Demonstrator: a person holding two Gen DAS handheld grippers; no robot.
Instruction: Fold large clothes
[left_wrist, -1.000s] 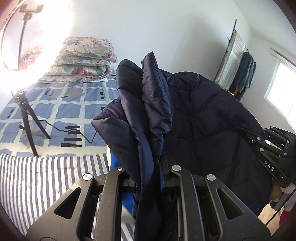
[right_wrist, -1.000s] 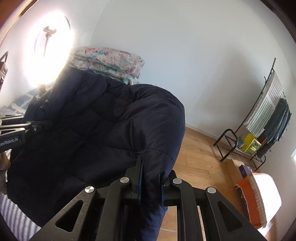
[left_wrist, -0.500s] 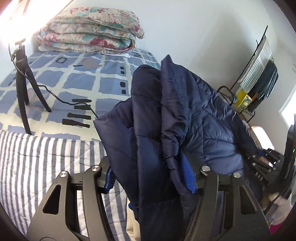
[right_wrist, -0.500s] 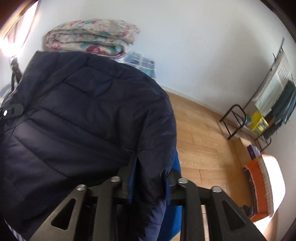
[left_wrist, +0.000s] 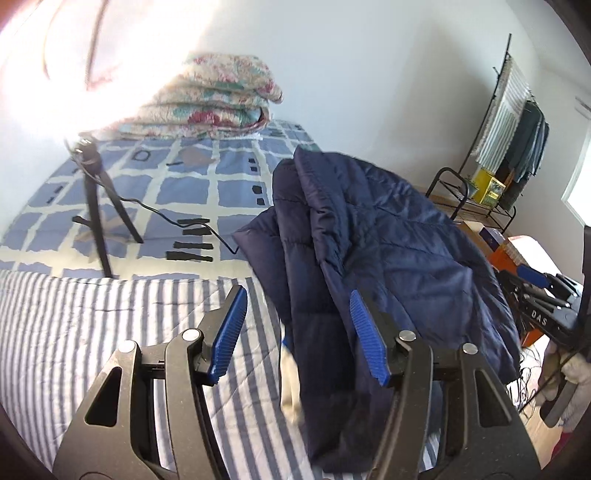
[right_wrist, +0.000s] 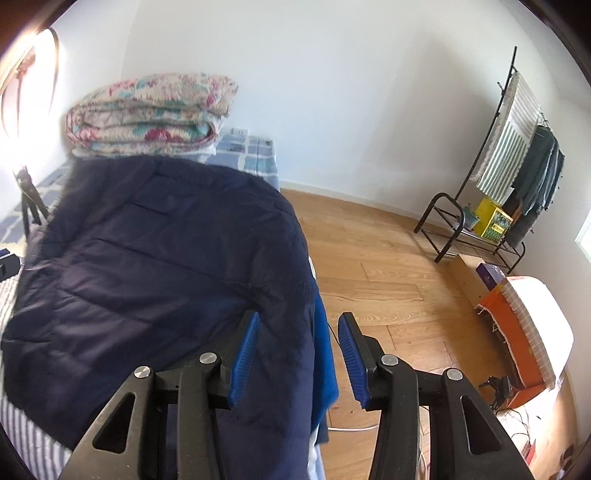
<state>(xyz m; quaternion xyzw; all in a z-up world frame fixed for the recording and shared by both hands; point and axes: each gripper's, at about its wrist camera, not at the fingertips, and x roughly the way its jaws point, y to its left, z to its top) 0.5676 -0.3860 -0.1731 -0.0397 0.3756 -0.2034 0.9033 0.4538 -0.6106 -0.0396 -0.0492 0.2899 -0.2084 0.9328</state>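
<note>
Jacket (left_wrist: 388, 236) is the big thing in this job, a puffy dark blue one, and it is now lying in a heap at the edge of the bed (left_wrist: 92, 325), partly hanging off the side toward the wooden floor (right_wrist: 388, 266). A moment ago you were pinching it in both hands; now you are letting go. Your left hand-held gripper (left_wrist: 295, 332) is spreading wide, and the cloth is only brushing against its right blue pad. Your right hand-held gripper (right_wrist: 295, 350) is also standing spread, with the jacket's edge lying loose between its pads and nothing squeezed.

That likely means one fold is being set down, and you are getting ready to take a new hold. The jacket is looking bunched up on the left side and not flat yet, so it probably needs smoothing and another fold. Watch the part hanging over the bed's side; puffy, slippery cloth could be sliding down. The tripod (left_wrist: 96, 206) and folded quilt (right_wrist: 147, 110) are sitting farther back.
</note>
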